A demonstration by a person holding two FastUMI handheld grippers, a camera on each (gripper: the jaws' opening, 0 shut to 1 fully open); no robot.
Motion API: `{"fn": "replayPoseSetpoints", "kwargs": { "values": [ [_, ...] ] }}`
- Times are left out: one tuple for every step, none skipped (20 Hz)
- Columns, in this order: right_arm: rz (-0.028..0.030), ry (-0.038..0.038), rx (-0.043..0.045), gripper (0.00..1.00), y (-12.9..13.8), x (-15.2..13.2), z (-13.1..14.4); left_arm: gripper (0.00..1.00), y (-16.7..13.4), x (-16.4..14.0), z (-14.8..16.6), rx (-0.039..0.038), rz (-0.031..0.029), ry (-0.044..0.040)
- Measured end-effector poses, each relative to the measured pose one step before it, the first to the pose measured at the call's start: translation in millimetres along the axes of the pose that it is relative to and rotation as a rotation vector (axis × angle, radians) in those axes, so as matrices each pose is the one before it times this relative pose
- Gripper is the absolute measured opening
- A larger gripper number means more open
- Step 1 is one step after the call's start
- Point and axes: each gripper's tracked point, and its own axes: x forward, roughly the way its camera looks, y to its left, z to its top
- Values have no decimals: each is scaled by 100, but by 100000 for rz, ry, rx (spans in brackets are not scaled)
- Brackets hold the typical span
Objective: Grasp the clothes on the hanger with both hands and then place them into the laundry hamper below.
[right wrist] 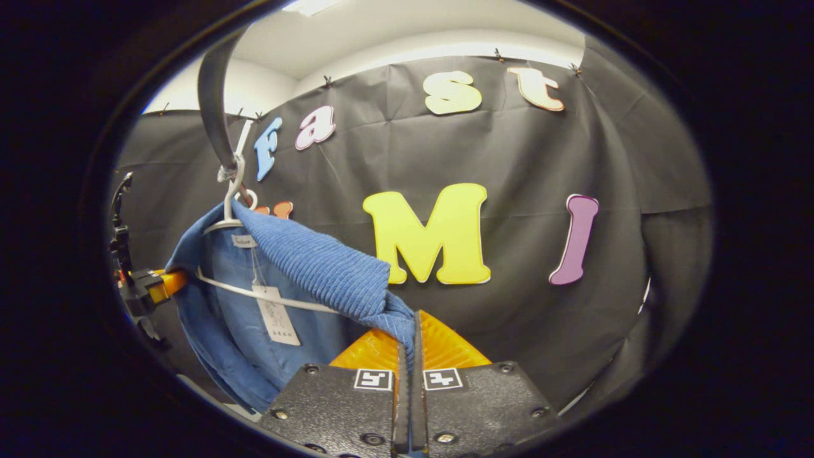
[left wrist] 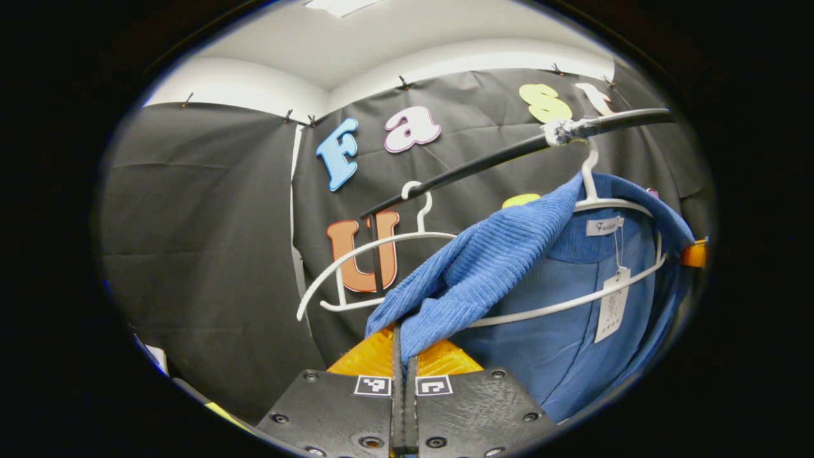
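Observation:
A blue ribbed garment [left wrist: 502, 261] hangs on a white hanger [left wrist: 591, 299] from a black rail [left wrist: 483, 162]. My left gripper [left wrist: 404, 340] is shut on one shoulder of it and pulls the cloth off to the side. In the right gripper view the same blue garment [right wrist: 311, 267] stretches from its hanger [right wrist: 232, 197] down to my right gripper [right wrist: 410, 337], which is shut on the other shoulder. The left gripper [right wrist: 149, 286] also shows at the far left of that view, beyond the garment. A paper tag [left wrist: 612, 304] dangles inside the collar.
An empty white hanger [left wrist: 356, 261] hangs on the same rail to the left of the garment. The rail [right wrist: 213, 102] curves overhead in the right gripper view. Black cloth walls close in behind and to both sides.

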Motion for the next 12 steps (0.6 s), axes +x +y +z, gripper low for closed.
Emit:
{"fn": "replayPoseSetpoints", "kwargs": {
  "values": [
    [-174, -331, 677, 5, -84, 303, 289, 0, 217, 63, 421, -1388, -103, -635],
    [-322, -264, 111, 5, -54, 229, 171, 0, 148, 46, 466, -2259, -782, -304],
    [-135, -386, -463, 5, 84, 299, 267, 5, 212, 72, 433, -1231, -387, -543],
    [-110, -26, -631, 5, 118, 300, 93, 5, 376, 86, 277, -590, -423, -432],
    [-114, -121, -149, 5, 135, 240, 65, 5, 136, 125, 427, -1341, -748, -141],
    [-14, -80, 221, 5, 20, 301, 72, 0, 76, 126, 413, -1715, -848, -289],
    [-132, -4, 274, 5, 6, 278, 18, 5, 123, 108, 524, -1519, -887, -709],
    [-87, 456, 122, 5, 13, 135, -68, 0, 109, 170, 384, -867, -1059, -787],
    [-87, -372, -341, 5, 56, 254, 188, 5, 250, 94, 353, 191, -539, -299],
    [-230, -202, -392, 5, 78, 196, 184, 5, 181, 141, 262, 62, -758, -556],
    [-567, -508, -69, 5, -46, 218, 293, 5, -57, 128, 294, -1095, -1637, -169],
    [-793, -328, 421, 5, -205, 184, 224, 5, -149, 144, 333, -1669, -1459, -160]
  ]
}}
